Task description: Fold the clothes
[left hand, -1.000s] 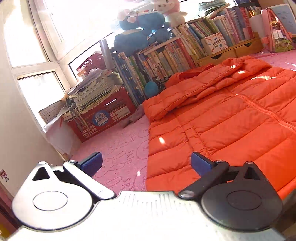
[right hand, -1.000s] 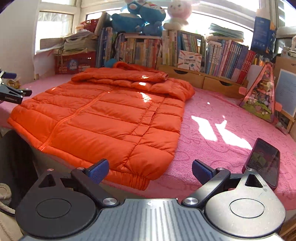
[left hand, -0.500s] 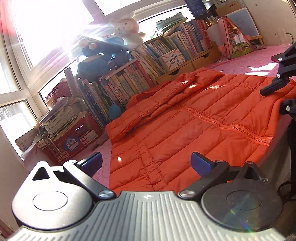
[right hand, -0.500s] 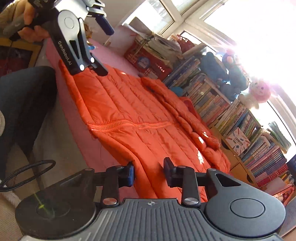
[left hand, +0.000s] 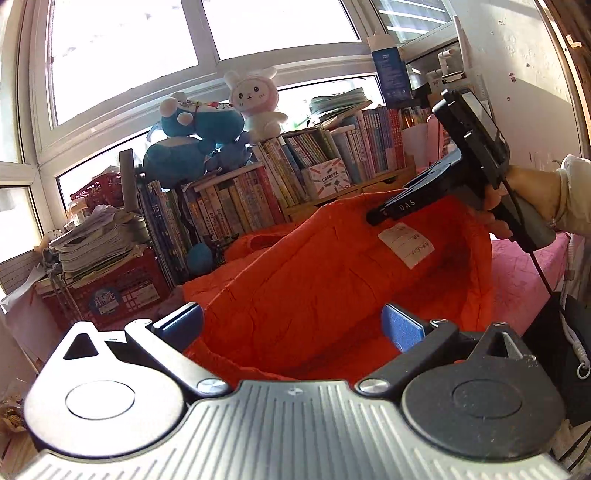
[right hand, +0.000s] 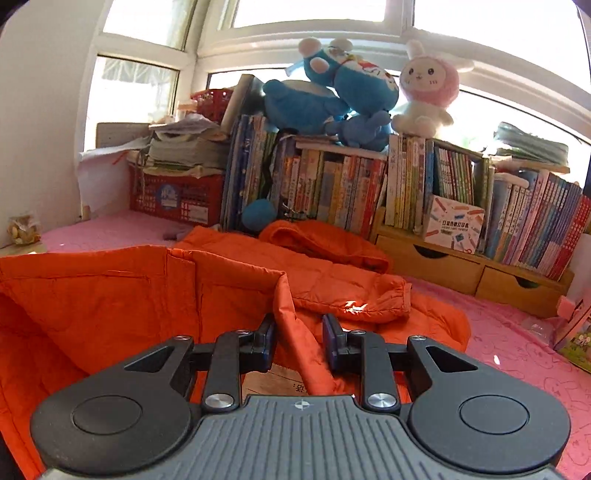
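A wide window (right hand: 314, 14) is letting bright daylight into the room, running behind everything else. Below it a pink blanket (right hand: 509, 332) is covering the bed-like surface that is carrying the things. Along the sill a long row of books (right hand: 332, 184) is standing upright, with wooden drawers (right hand: 443, 266) sitting under its right part. A red crate (right hand: 177, 195) loaded with stacked papers is standing at the left end of the row. Blue plush toys (right hand: 332, 92) and a pink-and-white bunny (right hand: 424, 88) are sitting on top of the books.

The orange jacket (right hand: 110, 302) is lying on the blanket with its near edge lifted, so the inner lining and a white label (left hand: 406, 243) are facing the left wrist camera; one sleeve (right hand: 351, 288) is lying folded across the far part. The right tool (right hand: 298, 341) is pinching a raised fold of the jacket between its fingers. The left tool (left hand: 291, 325) is standing spread wide, with jacket fabric bulging between its fingers but not clamped.
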A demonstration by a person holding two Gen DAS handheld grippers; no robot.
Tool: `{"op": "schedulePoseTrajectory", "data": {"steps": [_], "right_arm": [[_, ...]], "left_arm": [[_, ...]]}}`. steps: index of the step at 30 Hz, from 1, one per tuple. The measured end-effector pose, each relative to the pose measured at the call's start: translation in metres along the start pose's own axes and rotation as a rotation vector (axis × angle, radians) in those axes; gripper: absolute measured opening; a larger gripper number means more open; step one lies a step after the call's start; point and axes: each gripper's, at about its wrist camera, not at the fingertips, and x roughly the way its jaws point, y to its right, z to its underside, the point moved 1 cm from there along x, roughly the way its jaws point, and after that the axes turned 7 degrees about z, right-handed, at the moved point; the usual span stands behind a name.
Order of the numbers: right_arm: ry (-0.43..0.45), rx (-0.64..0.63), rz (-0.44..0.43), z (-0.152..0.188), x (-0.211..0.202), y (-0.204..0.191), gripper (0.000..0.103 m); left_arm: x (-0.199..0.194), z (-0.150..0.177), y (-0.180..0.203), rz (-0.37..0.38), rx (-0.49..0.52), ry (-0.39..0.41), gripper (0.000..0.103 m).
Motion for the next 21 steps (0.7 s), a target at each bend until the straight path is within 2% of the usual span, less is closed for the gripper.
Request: {"op": "schedulePoseTrajectory", "data": {"steps": [7, 11, 14, 16, 19, 21], "right_arm": [[-0.213, 0.206, -0.017, -0.006, 0.080, 0.028, 0.028], [-0.313, 0.299, -0.020, -0.003, 0.114, 0.046, 0.028], [-0.365, 0.375, -0.053, 0.000, 0.130, 0.064, 0.030], [-0.376, 0.443, -0.104, 0.000, 0.128, 0.074, 0.034], [-0.326, 0.545, -0.217, -0.003, 0.113, 0.097, 0.063], [-0.253, 0.566, -0.264, -0.005, 0.092, 0.115, 0.075]], "left_arm": [[0.036, 0.019, 0.026, 0.041, 0.134, -0.078, 0.103], [0.068, 0.009, 0.045, -0.019, 0.244, -0.017, 0.103], [0.101, -0.003, 0.055, -0.062, 0.269, 0.033, 0.103], [0.127, -0.010, 0.060, -0.105, 0.263, 0.030, 0.103], [0.166, -0.018, 0.056, -0.182, 0.227, 0.003, 0.103], [0.183, -0.022, 0.045, -0.223, 0.172, -0.019, 0.103]]}}
